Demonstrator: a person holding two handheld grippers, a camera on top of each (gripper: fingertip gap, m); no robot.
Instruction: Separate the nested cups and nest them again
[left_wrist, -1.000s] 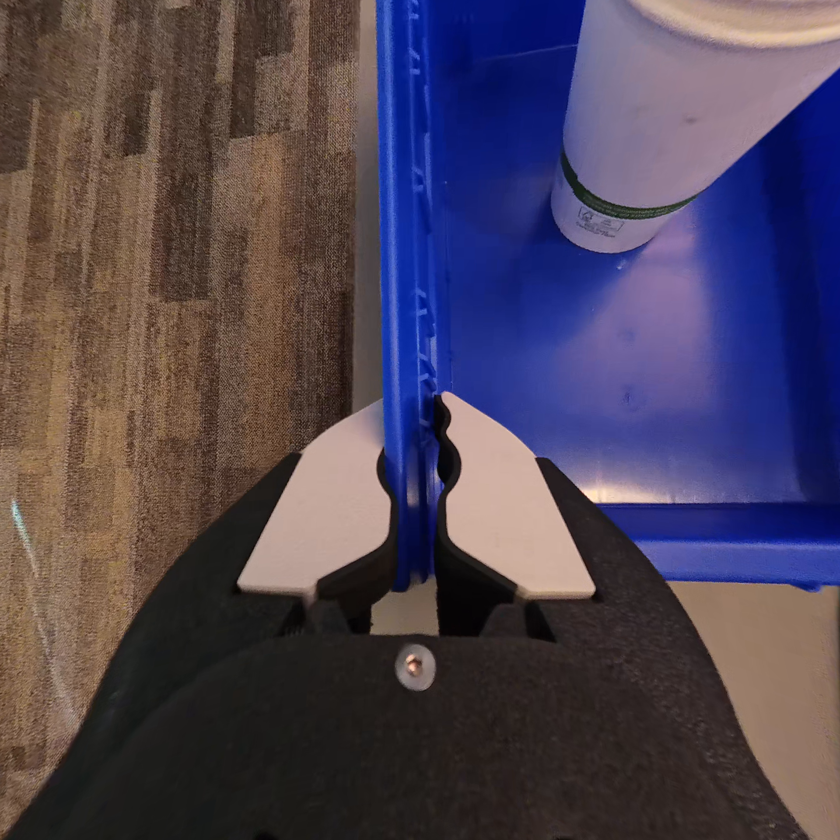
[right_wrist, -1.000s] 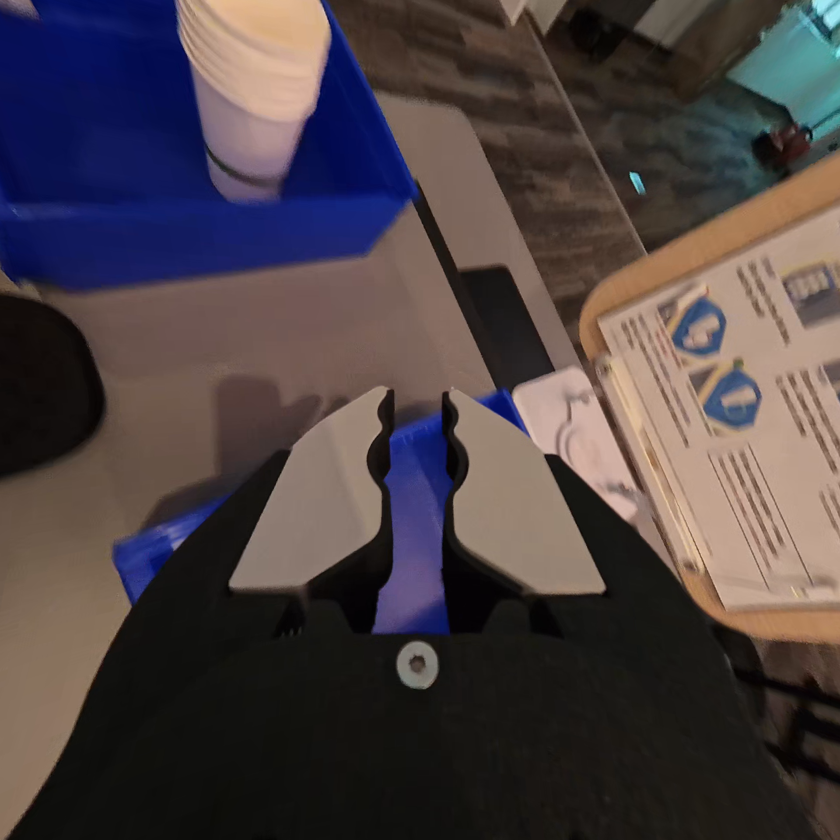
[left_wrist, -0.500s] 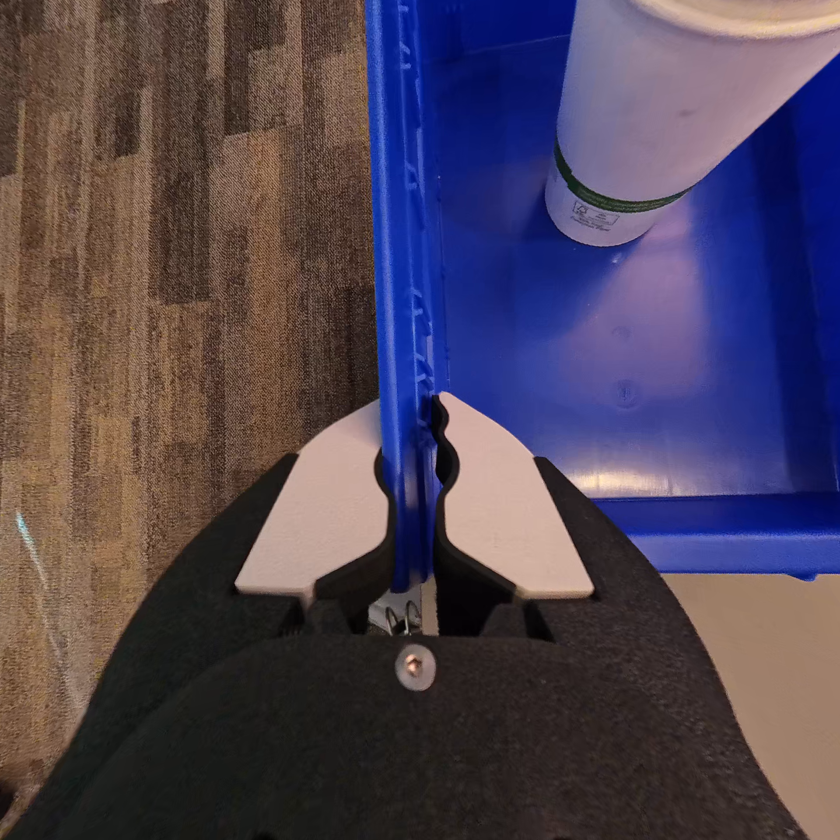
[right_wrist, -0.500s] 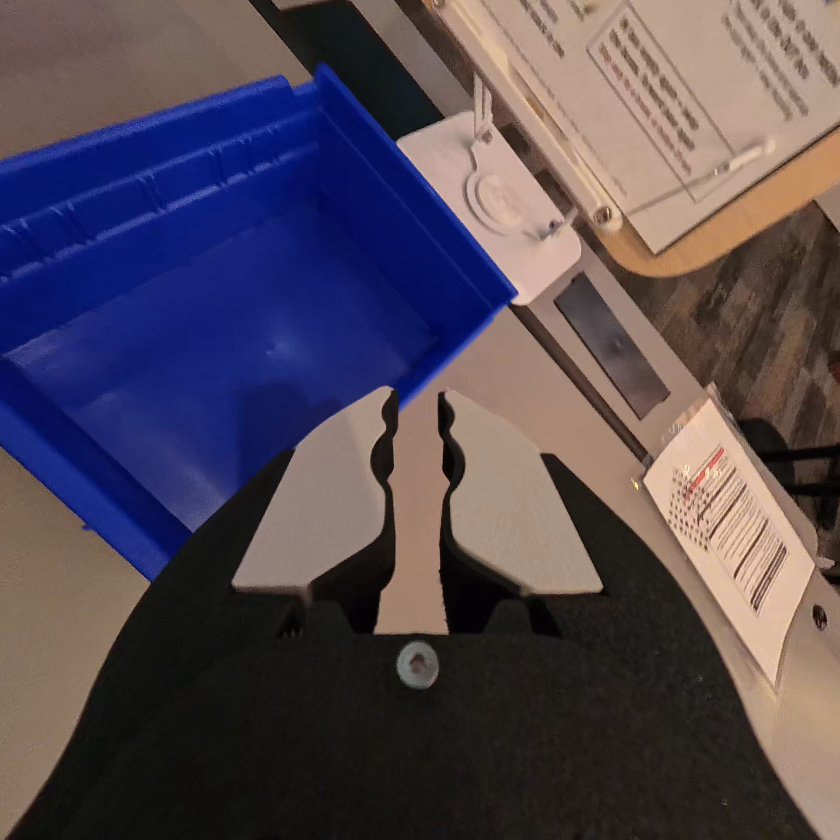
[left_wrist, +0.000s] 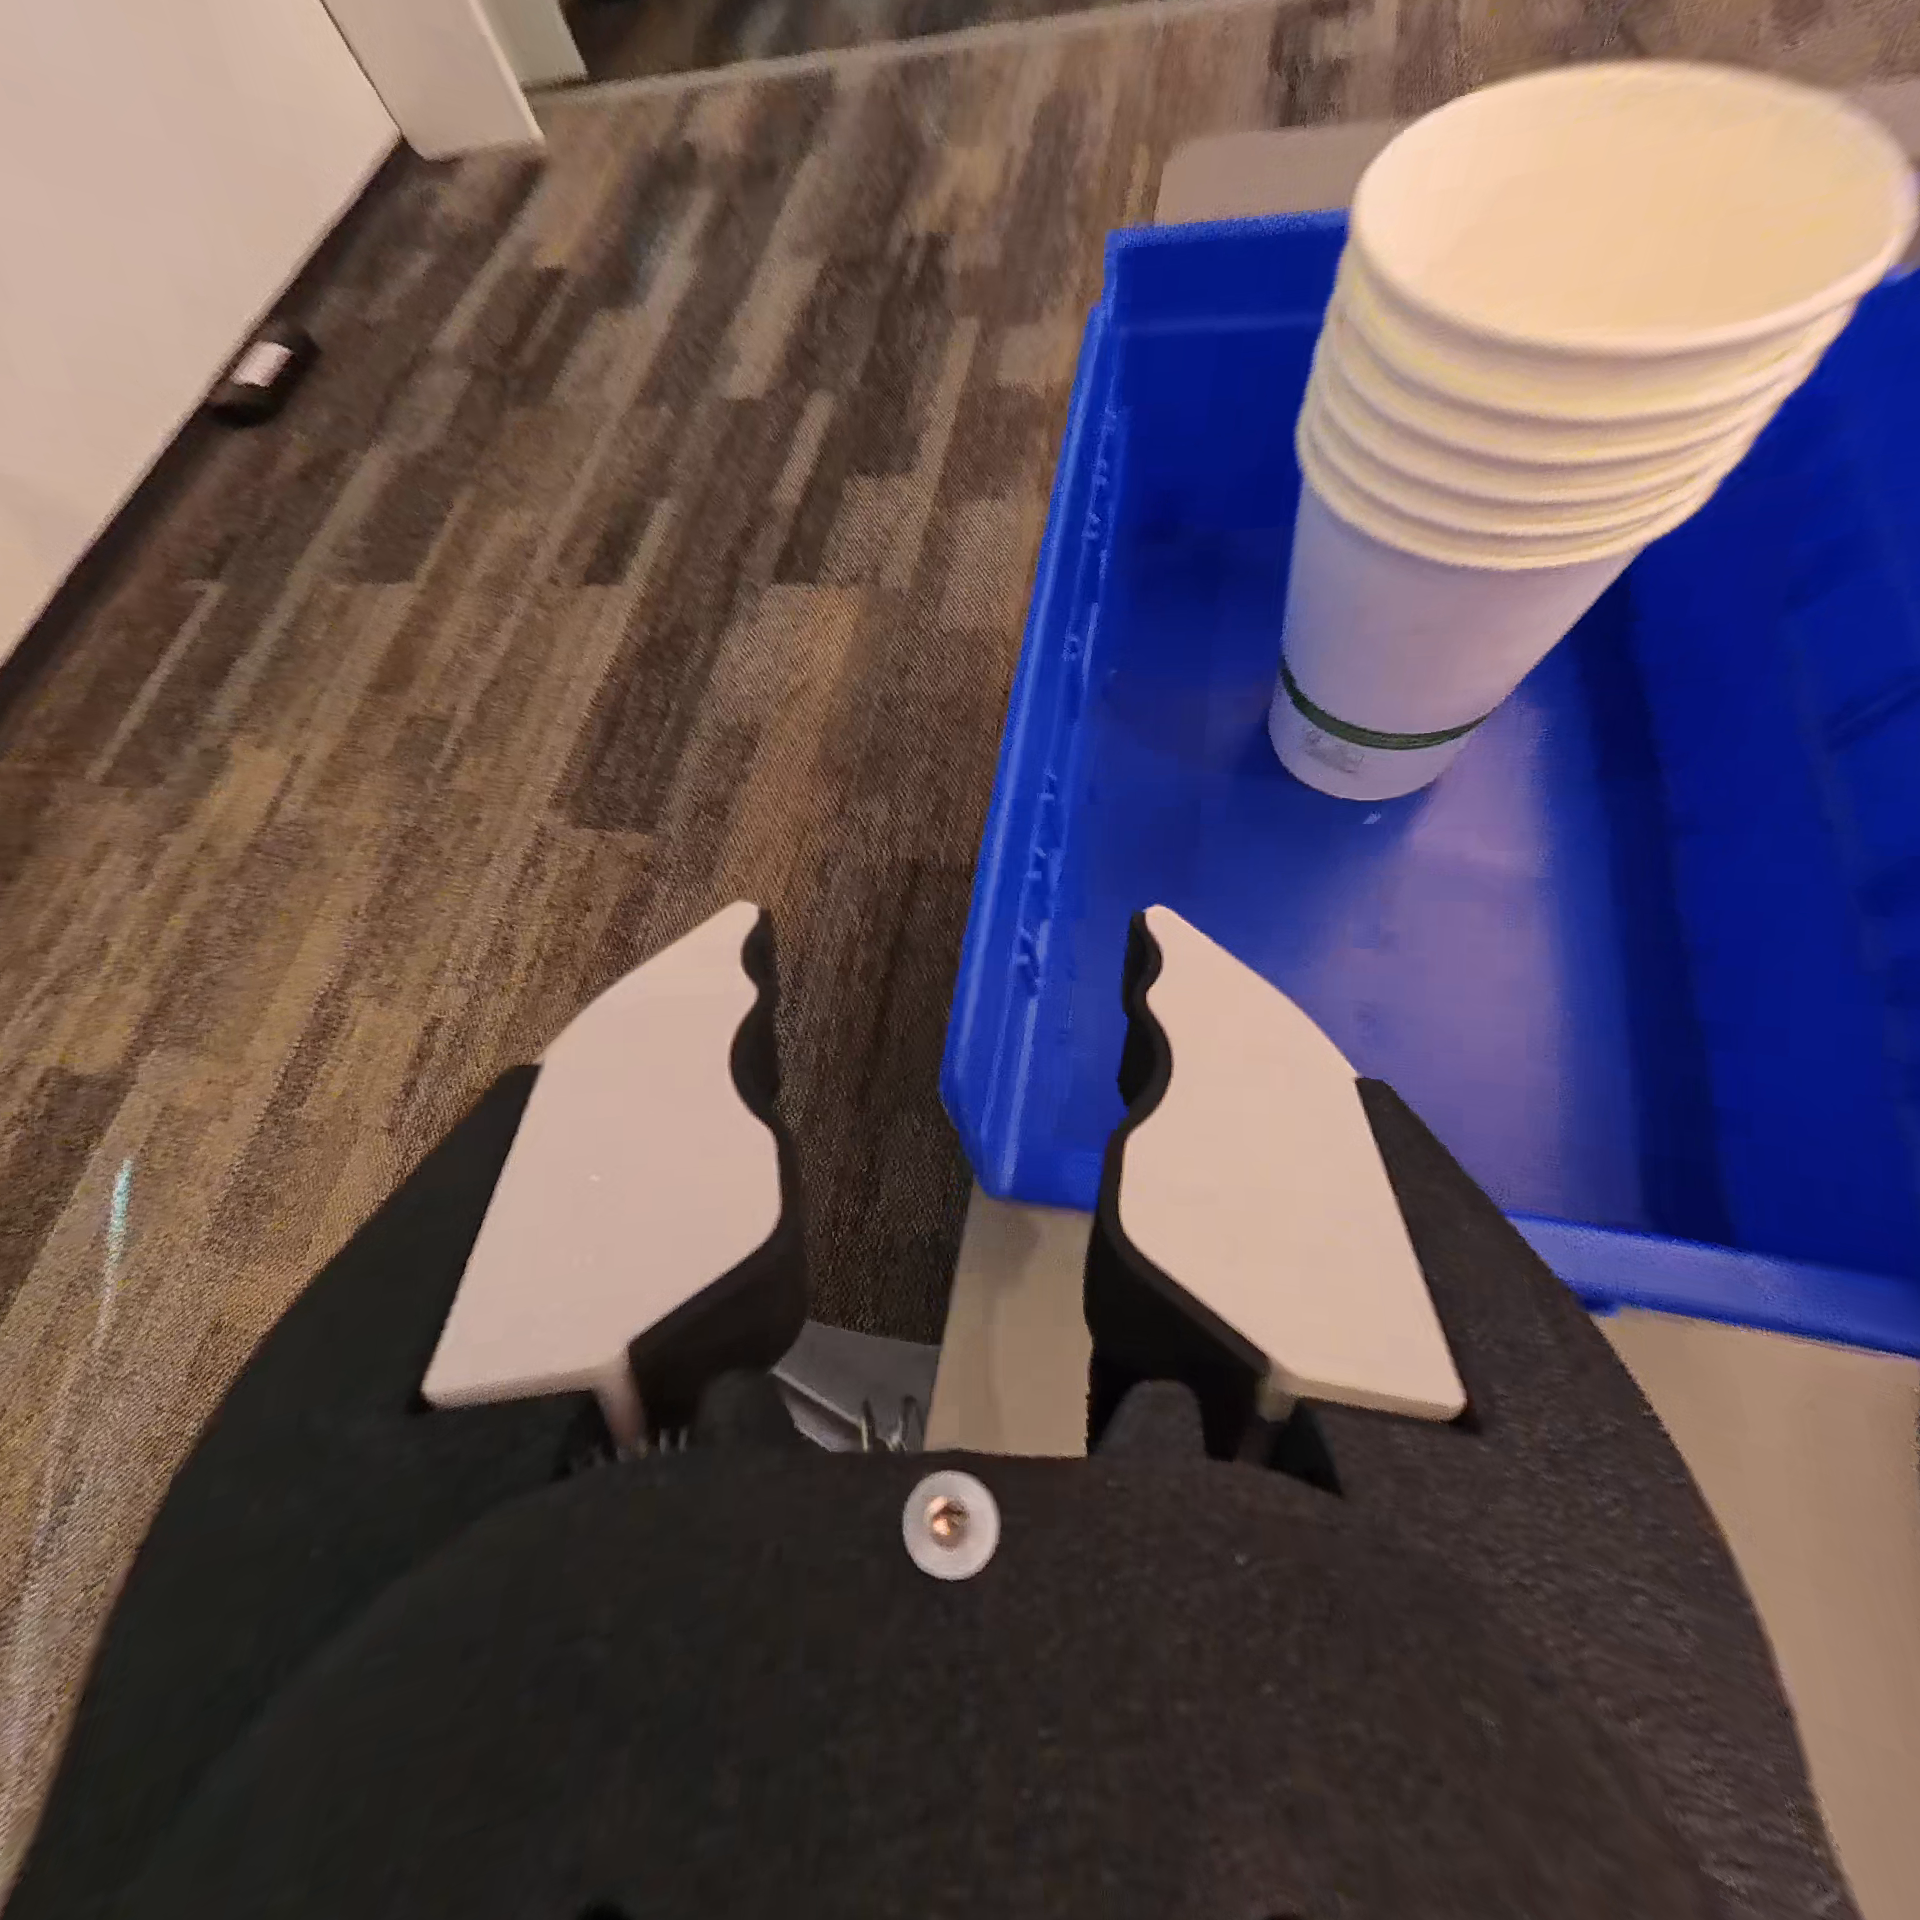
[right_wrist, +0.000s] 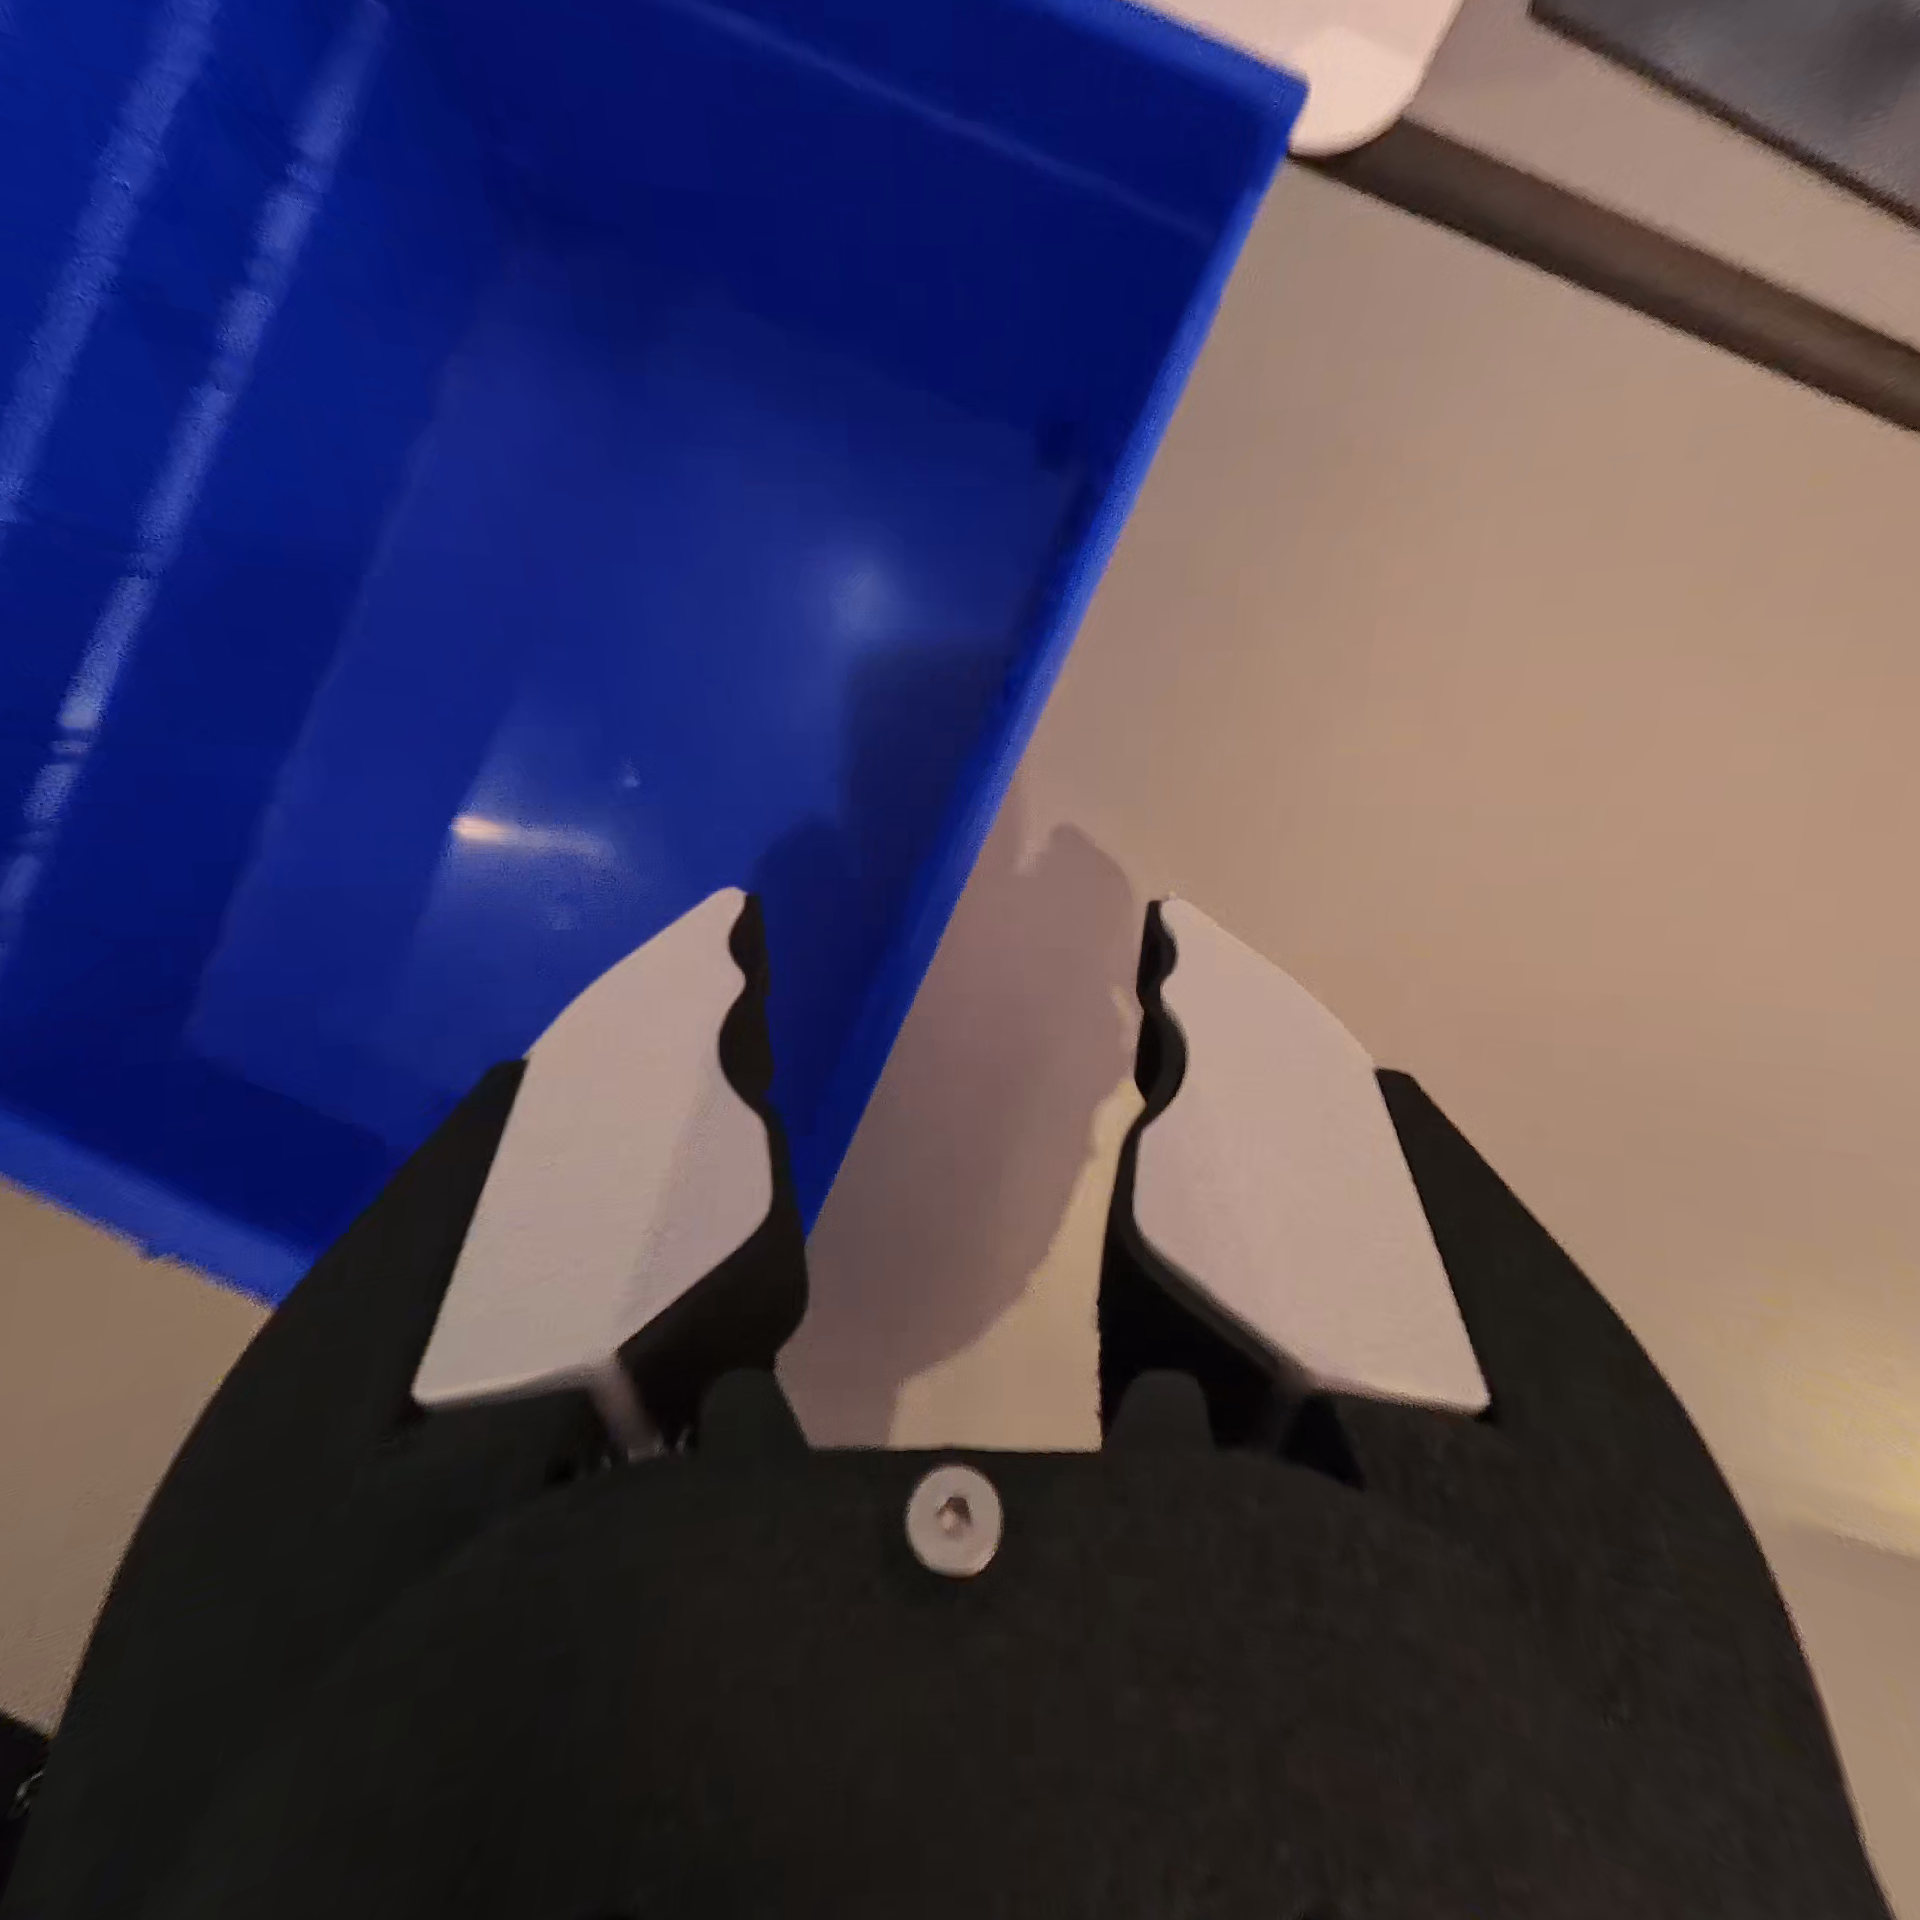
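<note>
A stack of several nested white paper cups (left_wrist: 1455, 582) stands upright in a blue plastic bin (left_wrist: 1039, 831) at the far right of the left wrist view. My left gripper (left_wrist: 945, 914) is open and empty, raised above the bin's near left corner, its fingers astride the left wall without touching it. My right gripper (right_wrist: 945, 904) is open and empty above the right wall of a second blue bin (right_wrist: 1091, 582). This bin holds nothing that I can see. No cups show in the right wrist view.
Both bins rest on a grey table (right_wrist: 1507, 727). The table's left edge drops to a patterned carpet floor (left_wrist: 468, 623). A white cabinet (left_wrist: 125, 260) stands far left. A dark strip (right_wrist: 1662, 301) and a white object (right_wrist: 1351, 94) lie behind the empty bin.
My left gripper let go of the bin's left wall, opened and rose back. My right gripper swung from above the table down over the empty bin's right wall and opened wider.
</note>
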